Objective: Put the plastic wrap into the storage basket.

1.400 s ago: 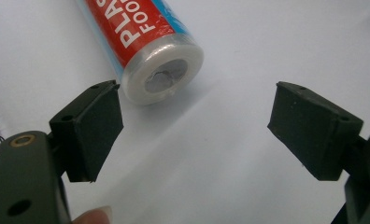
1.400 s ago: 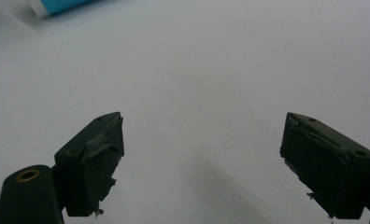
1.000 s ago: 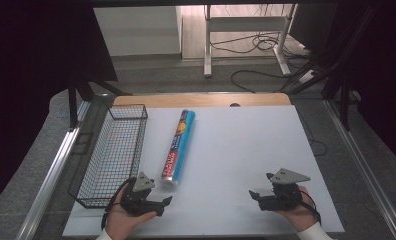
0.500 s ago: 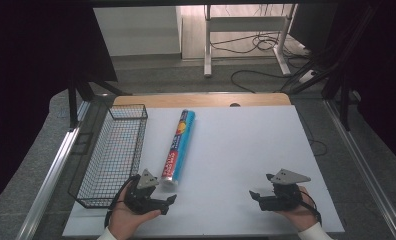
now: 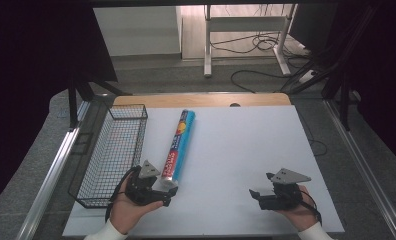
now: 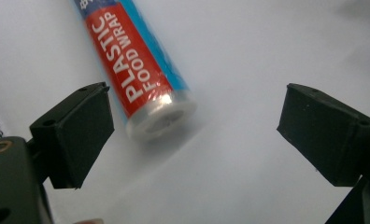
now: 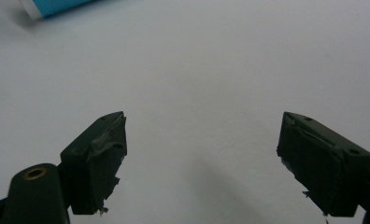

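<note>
- The left tongs point(image 5: 168, 192) now sit a little higher above the bench point(image 5: 236, 150) than a second ago, drawn up off its white surface near the roll's near end.
- Their jaws have just been opening and now stand wide apart; in the left gripper view the near end of the plastic food wrap roll point(image 6: 145, 93) lies between them, close by the left-hand jaw, with neither pad pressing on it.
- In the high view the grey plate on top of the left tongs is tipped up more towards the camera than before, beside the roll's near end.
</note>
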Action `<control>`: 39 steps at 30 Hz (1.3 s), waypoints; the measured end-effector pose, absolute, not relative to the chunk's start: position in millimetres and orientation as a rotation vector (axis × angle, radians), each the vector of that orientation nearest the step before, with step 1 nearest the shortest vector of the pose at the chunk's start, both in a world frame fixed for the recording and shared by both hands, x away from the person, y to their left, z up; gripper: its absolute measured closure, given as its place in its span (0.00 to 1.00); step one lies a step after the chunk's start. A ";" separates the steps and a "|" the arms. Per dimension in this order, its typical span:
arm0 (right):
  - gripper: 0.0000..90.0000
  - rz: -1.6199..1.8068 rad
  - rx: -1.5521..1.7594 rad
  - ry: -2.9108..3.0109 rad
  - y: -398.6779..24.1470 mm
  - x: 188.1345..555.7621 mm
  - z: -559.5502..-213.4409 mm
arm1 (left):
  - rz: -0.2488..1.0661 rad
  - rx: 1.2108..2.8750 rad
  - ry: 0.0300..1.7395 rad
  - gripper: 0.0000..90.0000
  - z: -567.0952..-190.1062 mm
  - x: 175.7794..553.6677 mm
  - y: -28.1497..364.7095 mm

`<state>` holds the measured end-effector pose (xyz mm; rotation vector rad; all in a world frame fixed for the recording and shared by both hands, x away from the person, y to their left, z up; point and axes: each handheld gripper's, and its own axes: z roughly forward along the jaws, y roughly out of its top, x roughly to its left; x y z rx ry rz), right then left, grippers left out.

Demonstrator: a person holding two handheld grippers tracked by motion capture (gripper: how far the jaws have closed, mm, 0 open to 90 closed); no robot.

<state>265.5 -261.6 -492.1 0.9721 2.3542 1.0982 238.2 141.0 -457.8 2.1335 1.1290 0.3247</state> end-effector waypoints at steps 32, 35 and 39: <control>0.18 1.060 0.984 2.354 -262.2 268.8 -496.3 | 0.238 2.085 1.303 0.13 -438.4 328.8 136.3; 0.18 1.058 0.988 2.351 -262.3 269.3 -496.8 | 0.239 2.091 1.314 0.13 -440.4 334.6 134.1; 0.18 1.048 0.984 2.353 -262.2 270.1 -497.5 | 0.219 2.090 1.338 0.13 -444.2 346.5 132.5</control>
